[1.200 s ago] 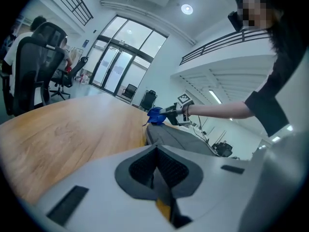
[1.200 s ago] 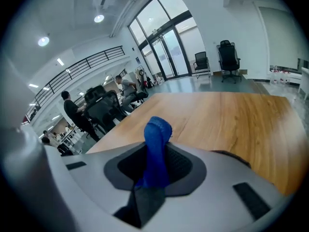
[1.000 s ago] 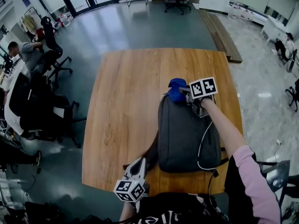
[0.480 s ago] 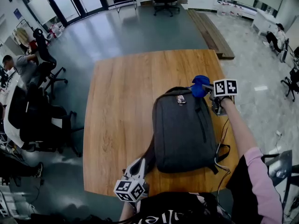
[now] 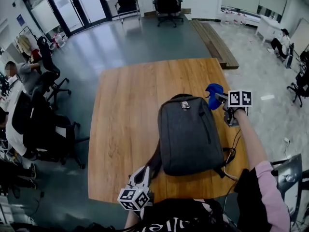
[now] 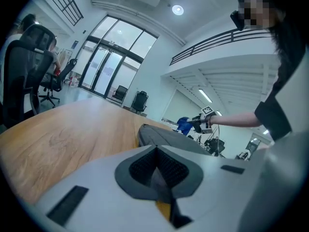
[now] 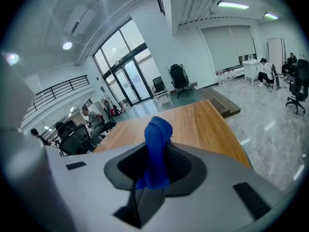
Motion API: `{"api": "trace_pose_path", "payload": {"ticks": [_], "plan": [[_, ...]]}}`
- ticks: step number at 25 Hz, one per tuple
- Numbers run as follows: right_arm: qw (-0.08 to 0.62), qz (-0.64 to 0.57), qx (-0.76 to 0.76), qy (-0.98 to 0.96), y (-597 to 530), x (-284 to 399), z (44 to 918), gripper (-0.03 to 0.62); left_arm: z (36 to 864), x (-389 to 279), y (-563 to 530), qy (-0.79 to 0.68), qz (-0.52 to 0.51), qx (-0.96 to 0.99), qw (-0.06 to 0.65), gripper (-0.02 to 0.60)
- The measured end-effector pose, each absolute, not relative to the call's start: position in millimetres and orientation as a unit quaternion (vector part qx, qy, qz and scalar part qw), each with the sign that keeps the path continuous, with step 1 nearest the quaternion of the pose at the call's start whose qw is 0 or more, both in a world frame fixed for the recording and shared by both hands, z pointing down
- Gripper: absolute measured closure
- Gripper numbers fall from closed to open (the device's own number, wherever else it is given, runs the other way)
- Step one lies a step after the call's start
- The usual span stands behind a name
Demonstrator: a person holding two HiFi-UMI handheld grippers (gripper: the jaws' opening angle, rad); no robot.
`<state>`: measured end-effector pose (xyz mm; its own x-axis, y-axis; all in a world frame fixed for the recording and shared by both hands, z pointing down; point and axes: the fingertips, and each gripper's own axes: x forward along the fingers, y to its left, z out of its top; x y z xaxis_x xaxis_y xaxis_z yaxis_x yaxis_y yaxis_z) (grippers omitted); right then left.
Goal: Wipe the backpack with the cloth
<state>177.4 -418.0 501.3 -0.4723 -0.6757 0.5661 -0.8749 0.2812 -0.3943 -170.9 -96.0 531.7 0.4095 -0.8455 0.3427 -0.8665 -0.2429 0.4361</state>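
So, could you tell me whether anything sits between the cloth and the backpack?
Nothing visible does. The right gripper holds the blue cloth beside the grey backpack's top right corner, with only wooden table showing between them.

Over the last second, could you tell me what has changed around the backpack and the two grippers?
The right gripper, shut on the blue cloth, swept to the person's right, from over the top end of the backpack to beside its upper right corner, off the fabric. Nothing was let go. The backpack still lies flat on the wooden table, and the left gripper stays shut by its near left corner.
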Motion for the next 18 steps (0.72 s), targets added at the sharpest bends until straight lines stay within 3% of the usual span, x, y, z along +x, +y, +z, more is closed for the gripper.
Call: {"api": "trace_pose_path", "payload": {"ticks": [12, 18], "plan": [[0.046, 0.33, 0.484, -0.809, -245.6, 157.2, 426.0, 0.491, 534.4, -170.2, -34.6, -0.505, 0.014, 0.813, 0.291, 0.583], [0.061, 0.313, 0.498, -0.806, -145.8, 153.9, 436.7, 0.491, 533.1, -155.9, -14.5, -0.485, 0.017, 0.826, 0.288, 0.583]]}}
